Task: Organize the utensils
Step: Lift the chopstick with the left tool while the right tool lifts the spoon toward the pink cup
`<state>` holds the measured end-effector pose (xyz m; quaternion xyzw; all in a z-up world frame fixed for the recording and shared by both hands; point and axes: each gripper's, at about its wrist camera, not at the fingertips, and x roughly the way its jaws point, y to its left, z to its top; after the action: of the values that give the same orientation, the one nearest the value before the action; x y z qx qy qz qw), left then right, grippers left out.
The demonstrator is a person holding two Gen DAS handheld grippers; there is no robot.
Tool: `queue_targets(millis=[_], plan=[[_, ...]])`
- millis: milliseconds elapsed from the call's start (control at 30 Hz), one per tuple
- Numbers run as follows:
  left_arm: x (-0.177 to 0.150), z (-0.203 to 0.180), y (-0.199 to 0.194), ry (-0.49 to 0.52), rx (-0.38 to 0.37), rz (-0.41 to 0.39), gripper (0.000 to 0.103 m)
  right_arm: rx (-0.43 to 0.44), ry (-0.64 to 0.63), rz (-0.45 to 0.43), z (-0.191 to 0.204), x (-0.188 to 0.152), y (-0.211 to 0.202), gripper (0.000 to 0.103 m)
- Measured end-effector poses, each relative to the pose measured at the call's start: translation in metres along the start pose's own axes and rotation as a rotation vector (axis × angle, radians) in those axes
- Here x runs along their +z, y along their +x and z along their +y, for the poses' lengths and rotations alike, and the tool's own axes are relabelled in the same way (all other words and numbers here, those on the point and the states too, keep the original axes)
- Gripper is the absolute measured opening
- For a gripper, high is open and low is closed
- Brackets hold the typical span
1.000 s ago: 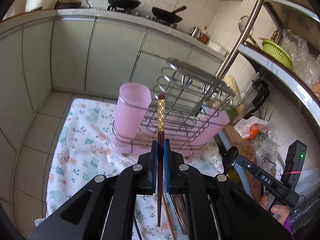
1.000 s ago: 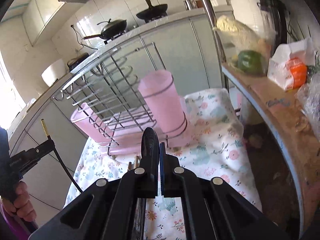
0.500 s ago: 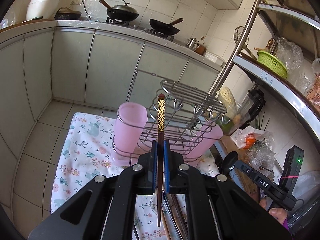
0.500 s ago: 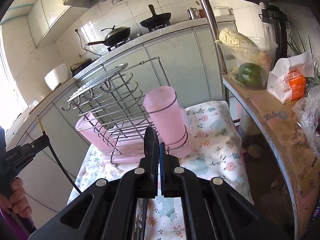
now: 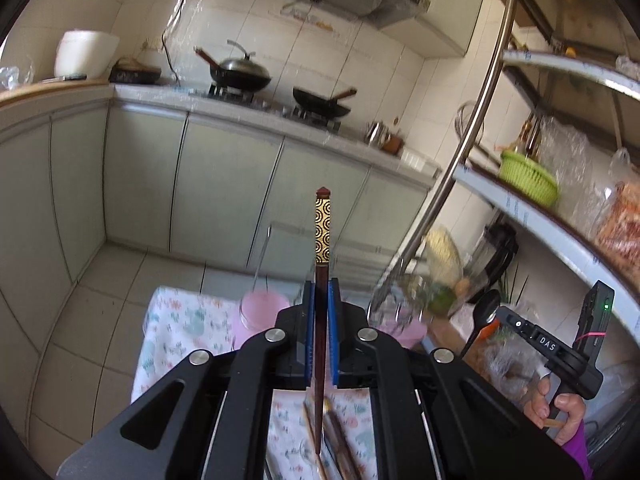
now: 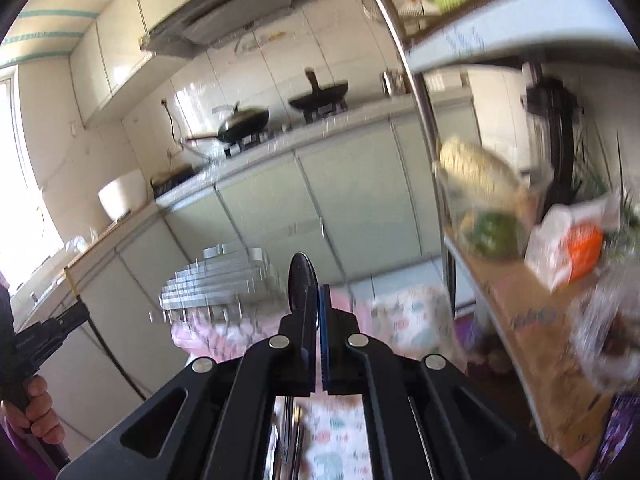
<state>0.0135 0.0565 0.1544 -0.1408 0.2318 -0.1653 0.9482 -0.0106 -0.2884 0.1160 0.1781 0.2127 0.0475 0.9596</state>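
My left gripper (image 5: 320, 292) is shut on a dark wooden chopstick (image 5: 322, 232) with a gold patterned top, held upright well above the table. My right gripper (image 6: 316, 300) is shut on a black spoon (image 6: 302, 280), whose bowl sticks up past the fingers; it also shows in the left wrist view (image 5: 486, 312). The wire rack (image 6: 216, 276) and its pink cup (image 5: 262, 312) sit low in both views, blurred. More utensils (image 5: 332, 440) lie on the floral cloth (image 5: 176, 320) under the left gripper.
A metal shelf pole (image 5: 472, 128) and shelves with a green basket (image 5: 528, 176) and bagged food stand on the right. Kitchen cabinets (image 5: 224, 188) with woks on the stove (image 5: 240, 72) run behind. Tiled floor lies to the left of the table.
Both grippers have risen and tilted upward, so the rack and pink cups have dropped low in both views. Each still holds its utensil.
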Motion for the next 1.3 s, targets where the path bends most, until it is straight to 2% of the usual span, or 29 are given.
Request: queue_targets(millis=[167,267,367,467,700,1033,1233,1300], plan=[[0.042,-0.004,-0.014,0.005,0.007,-0.120,0.005,-0.024,-0.035,-0.144,0.013,0.046,-0.012,0.001],[0.061,-0.009,-0.017,0.029,0.040,-0.197,0.005,-0.078,-0.082,-0.224,0.021,0.064,-0.011,0.001],[0.075,-0.011,-0.010,0.053,0.076,-0.251,0.005,-0.133,-0.118,-0.276,0.025,0.074,-0.001,0.001],[0.082,-0.010,0.009,0.074,0.112,-0.266,0.005,-0.156,-0.129,-0.272,0.023,0.073,0.019,0.001],[0.070,0.006,0.062,0.083,0.167,-0.183,0.005,-0.185,-0.153,-0.159,0.011,0.049,0.076,0.001],[0.027,0.048,0.124,-0.012,0.162,0.069,0.005,-0.182,-0.146,0.005,-0.002,0.018,0.117,0.001],[0.014,0.058,0.138,-0.040,0.167,0.129,0.005,-0.182,-0.127,0.065,-0.007,0.007,0.128,0.002],[0.011,0.057,0.140,-0.036,0.172,0.137,0.009,-0.177,-0.122,0.084,-0.008,0.005,0.130,0.004]])
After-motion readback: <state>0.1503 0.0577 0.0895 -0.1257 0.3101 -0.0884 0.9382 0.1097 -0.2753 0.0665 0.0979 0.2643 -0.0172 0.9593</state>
